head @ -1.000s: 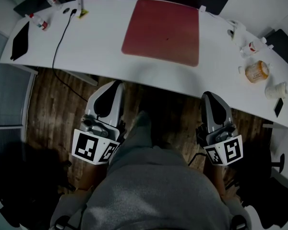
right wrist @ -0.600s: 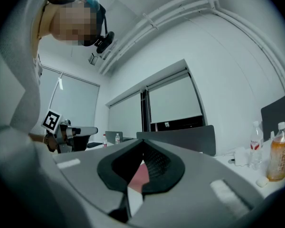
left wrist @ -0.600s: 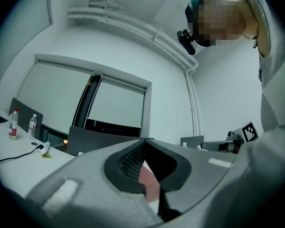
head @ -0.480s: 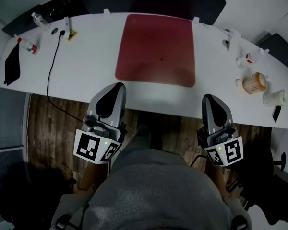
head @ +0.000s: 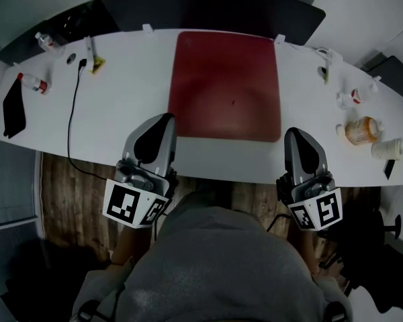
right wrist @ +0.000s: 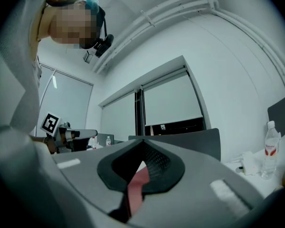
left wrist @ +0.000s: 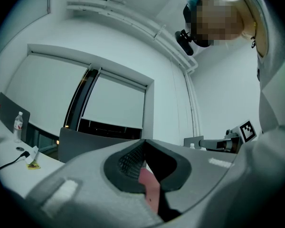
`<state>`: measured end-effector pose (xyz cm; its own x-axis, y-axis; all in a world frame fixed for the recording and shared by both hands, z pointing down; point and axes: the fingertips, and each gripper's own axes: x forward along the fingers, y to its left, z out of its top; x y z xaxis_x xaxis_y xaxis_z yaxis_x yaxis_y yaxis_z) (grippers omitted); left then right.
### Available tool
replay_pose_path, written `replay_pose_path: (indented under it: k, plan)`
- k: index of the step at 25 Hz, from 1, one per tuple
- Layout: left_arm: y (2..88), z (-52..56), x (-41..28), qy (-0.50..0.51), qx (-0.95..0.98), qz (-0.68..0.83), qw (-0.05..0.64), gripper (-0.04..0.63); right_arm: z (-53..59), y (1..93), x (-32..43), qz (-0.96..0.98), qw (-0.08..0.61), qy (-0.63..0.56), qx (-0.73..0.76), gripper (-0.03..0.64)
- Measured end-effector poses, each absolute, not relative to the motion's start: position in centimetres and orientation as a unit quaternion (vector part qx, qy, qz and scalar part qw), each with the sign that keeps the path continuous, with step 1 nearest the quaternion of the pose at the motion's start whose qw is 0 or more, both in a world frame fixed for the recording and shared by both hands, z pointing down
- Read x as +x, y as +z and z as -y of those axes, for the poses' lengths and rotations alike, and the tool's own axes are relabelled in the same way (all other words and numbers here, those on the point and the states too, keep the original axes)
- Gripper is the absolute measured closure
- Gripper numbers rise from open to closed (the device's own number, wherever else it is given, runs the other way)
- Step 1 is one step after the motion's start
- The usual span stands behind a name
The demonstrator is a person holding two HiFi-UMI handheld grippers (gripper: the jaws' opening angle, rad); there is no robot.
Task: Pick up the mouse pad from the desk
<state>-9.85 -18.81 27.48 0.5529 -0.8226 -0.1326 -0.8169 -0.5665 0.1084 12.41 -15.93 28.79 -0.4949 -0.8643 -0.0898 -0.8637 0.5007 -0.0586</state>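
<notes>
The mouse pad (head: 225,86) lies flat on the desk (head: 121,106). It is a thin, matte, dark red rectangle with rounded corners, running from the far edge towards the near one. Its surface is even apart from a small dark speck near the middle. The desk is a long white slab with a smooth top and a curved outline.

The left tool (head: 163,119) is clenched on nothing. In the left gripper view its two grey moulded jaws meet at the tips, and their dark inner faces are ribbed in a fine grid. A sliver of the red pad shows through the teardrop-shaped gap behind the tips. The tool hangs over the near edge of the desk, with its tip just beside the pad's near left corner. The right tool (head: 297,134) is likewise clenched and empty, with the same smooth grey shell and dark hatched lining. Its tip is just beside the pad's near right corner. Whether either tip touches the desk cannot be told.

On the left a thin black cable (head: 70,119) snakes across the white top, near a flat black slab (head: 12,109) and a small clear bottle (head: 31,82) with a red label. On the right lie a translucent orange pill bottle (head: 360,130) on its side and a white cylindrical container (head: 387,148). Below the desk is a floor (head: 74,193) of dark wood planks.
</notes>
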Motion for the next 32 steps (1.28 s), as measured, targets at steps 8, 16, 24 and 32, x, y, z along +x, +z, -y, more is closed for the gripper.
replay_pose_path:
  k: [8, 16, 24, 32]
  plan:
    - [27.7, 22.2, -10.8, -0.081, 0.888, 0.452, 0.018, 0.597, 19.1, 28.6, 12.0, -0.854, 0.053, 0.001, -0.518, 0.617]
    - [28.3, 24.6, -10.9, -0.072, 0.896, 0.437, 0.021, 0.597, 20.8, 28.7, 12.2, -0.846, 0.053, 0.002, -0.531, 0.617]
    - [28.3, 25.6, -10.0, -0.073, 0.894, 0.440, 0.029, 0.597, 21.9, 28.8, 13.1, -0.854, 0.056, -0.005, -0.518, 0.617]
    - [28.2, 25.7, -9.2, -0.051, 0.910, 0.411, 0.006, 0.545, 23.1, 29.6, 12.5, -0.883, 0.027, -0.007, -0.468, 0.529]
